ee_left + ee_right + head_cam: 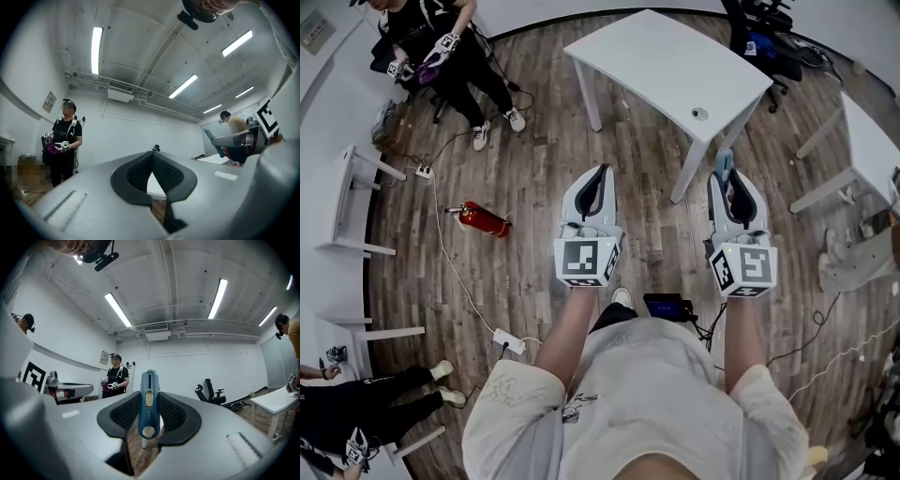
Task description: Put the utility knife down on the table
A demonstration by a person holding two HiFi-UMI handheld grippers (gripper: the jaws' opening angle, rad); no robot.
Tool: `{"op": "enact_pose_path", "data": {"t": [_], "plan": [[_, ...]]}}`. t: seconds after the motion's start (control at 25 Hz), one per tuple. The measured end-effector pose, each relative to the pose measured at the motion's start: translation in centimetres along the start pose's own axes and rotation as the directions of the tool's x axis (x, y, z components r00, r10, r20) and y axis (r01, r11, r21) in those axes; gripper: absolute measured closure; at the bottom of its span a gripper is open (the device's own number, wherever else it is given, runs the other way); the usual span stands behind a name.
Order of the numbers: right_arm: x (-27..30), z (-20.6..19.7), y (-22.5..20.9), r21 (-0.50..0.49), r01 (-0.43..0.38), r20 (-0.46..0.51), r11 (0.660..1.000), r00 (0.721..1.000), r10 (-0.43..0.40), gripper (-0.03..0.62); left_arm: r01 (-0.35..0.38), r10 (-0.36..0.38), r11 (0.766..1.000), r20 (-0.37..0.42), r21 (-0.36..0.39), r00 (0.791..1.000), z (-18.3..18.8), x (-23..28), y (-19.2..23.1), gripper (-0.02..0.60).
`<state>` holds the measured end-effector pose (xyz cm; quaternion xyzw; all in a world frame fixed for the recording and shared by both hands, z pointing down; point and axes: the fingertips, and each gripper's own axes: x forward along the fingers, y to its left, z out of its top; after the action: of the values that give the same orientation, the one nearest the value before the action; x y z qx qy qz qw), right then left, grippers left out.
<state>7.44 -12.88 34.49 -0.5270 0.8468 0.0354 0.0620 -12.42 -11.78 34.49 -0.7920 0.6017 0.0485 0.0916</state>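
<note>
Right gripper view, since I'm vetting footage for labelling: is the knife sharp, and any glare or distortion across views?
Right gripper view: knife sharp, lamps bright but no glare on it, strong fisheye with dark corners. Left gripper view: same fisheye and dark corners. Head view: even light, floor bowed towards the edges.

Both forearms reach forward side by side; the left gripper has its jaws together and empty, while the right gripper clamps the utility knife

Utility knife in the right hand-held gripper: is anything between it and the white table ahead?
Nothing visible. The utility knife, clamped in the right hand-held gripper, faces the white table with only bare floor between. The tabletop holds only a small round object near its corner.
</note>
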Motion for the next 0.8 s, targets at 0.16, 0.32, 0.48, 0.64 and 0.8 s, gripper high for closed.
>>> {"op": "enact_pose_path", "data": {"t": [0.16,0.32,0.48,0.64,0.8], "plan": [[-0.1,0.1,-0.8,-0.011,0.019,-0.004,1.000,1.000,-0.019,0.459,0.016,-0.015,1.000,0.009,-0.004,1.000,0.0,0.7,-0.5,0.561],[0.1,0.2,-1.3,-0.015,0.031,-0.008,0.999,0.999,-0.031,0.459,0.028,-0.028,1.000,0.014,-0.006,1.000,0.1,1.1,-0.8,0.562],[0.4,0.2,-1.2,-0.020,0.034,-0.009,0.999,0.999,-0.035,0.459,0.036,-0.036,0.999,0.012,-0.011,0.999,0.0,1.4,-0.7,0.563],[0.5,0.4,-0.9,-0.028,0.047,-0.005,0.999,0.999,-0.047,0.459,0.056,-0.056,0.998,0.017,-0.010,0.998,0.2,1.6,-0.7,0.562],[0.2,0.8,-0.7,-0.030,0.067,-0.001,0.997,0.998,-0.067,0.459,0.070,-0.070,0.997,0.026,-0.019,0.997,0.6,1.9,-0.5,0.561]]}}
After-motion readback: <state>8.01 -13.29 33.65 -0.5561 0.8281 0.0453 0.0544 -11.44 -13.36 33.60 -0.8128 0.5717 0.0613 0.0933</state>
